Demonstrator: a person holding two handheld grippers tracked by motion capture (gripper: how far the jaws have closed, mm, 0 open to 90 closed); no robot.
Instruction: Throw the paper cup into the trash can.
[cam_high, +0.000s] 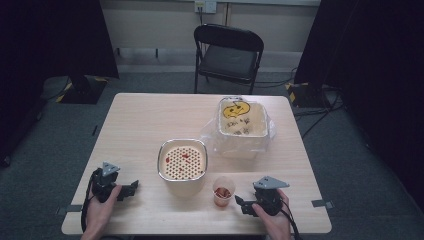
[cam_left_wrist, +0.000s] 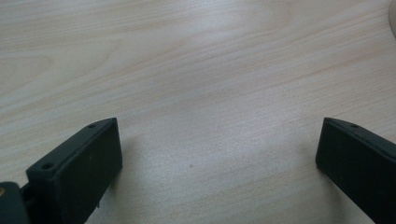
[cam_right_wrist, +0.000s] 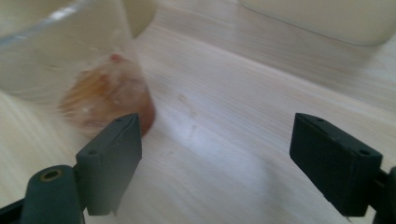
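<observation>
Fingers of the left gripper (cam_high: 131, 189) and right gripper (cam_high: 241, 202) stand wide over the pale wooden surface (cam_high: 140, 125); a small clear plastic cup (cam_high: 223, 190) of reddish stuff stands upright just beside the right one.

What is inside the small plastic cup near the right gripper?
The small plastic cup holds reddish-orange food at its bottom; what it is exactly cannot be told.

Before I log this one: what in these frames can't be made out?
- Handwriting in the bag-lined cream bin: too small in the high view.
- Reddish contents of the small clear plastic cup: blurred in the right gripper view, partly behind a jaw.
- Red bits on the perforated insert of the steel-rimmed container: too small to identify.
</observation>
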